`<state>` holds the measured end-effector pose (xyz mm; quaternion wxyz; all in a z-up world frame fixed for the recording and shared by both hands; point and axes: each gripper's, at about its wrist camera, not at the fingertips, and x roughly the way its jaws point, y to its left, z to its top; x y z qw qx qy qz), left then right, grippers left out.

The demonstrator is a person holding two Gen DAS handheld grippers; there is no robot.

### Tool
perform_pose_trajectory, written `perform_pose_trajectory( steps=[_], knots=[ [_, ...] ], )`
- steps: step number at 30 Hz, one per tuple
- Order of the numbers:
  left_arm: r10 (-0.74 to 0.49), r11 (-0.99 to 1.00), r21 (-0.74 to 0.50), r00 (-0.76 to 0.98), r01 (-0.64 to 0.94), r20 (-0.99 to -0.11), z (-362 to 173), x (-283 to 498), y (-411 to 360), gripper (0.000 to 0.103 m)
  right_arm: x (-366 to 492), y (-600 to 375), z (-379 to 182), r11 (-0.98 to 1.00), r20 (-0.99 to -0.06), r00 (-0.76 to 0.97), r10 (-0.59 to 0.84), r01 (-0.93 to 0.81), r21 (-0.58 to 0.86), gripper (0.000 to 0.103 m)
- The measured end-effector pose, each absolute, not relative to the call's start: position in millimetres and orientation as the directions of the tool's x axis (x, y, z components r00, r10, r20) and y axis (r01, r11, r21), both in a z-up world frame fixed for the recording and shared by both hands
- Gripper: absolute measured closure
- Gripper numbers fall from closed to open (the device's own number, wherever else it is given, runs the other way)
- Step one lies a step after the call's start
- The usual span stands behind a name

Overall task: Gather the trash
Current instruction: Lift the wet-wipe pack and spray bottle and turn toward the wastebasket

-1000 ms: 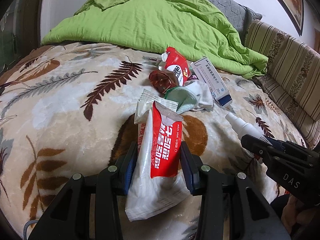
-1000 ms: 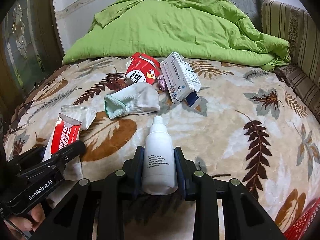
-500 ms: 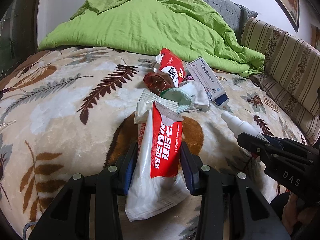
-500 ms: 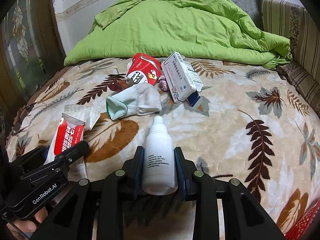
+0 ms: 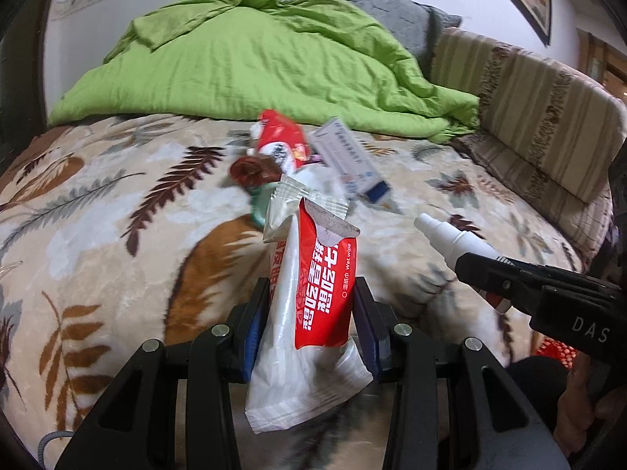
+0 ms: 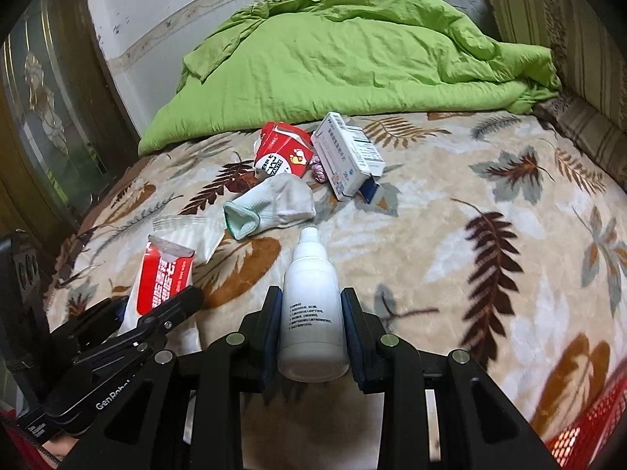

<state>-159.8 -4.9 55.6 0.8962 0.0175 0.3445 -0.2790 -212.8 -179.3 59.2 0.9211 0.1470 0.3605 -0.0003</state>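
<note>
My left gripper (image 5: 311,313) is shut on a red-and-white wet wipe packet (image 5: 313,297) and holds it above the bed; the packet also shows in the right wrist view (image 6: 164,278). My right gripper (image 6: 311,325) is shut on a white plastic bottle (image 6: 311,313), also seen in the left wrist view (image 5: 450,239). Further back on the leaf-patterned blanket (image 6: 470,211) lie a red carton (image 6: 282,150), a white medicine box (image 6: 345,152), a pale sock (image 6: 274,205) and a brown wrapper (image 5: 254,170).
A crumpled green duvet (image 6: 352,58) covers the far half of the bed. A striped cushion (image 5: 529,117) lines the right side. A red mesh basket (image 6: 580,427) shows at the lower right of the right wrist view. A dark wooden frame (image 6: 47,117) stands at left.
Both grippers have lifted and pulled back from the pile with the packet and the bottle still held. The right gripper's view has swung so the red basket now shows more.
</note>
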Motion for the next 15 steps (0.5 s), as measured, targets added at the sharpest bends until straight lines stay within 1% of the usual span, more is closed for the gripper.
perform_pose_trajectory(
  steps=[8, 15],
  knots=[
    [-0.550, 0.792, -0.169, 0.564, 0.587, -0.616, 72.3, -183.3, -28.7, 0.063, -250.5, -195.6, 82.1, 0.949, -0.633, 0.769, 0.088, 0.129, 0.288, 0.070],
    [-0.577, 0.758, -0.156, 0.541, 0.633, -0.612, 79.6, -201.2, -45.7, 0.063, -276.2, -214.1, 79.6, 0.938, -0.642, 0.765, 0.057, 0.180, 0.297, 0.070]
  ],
)
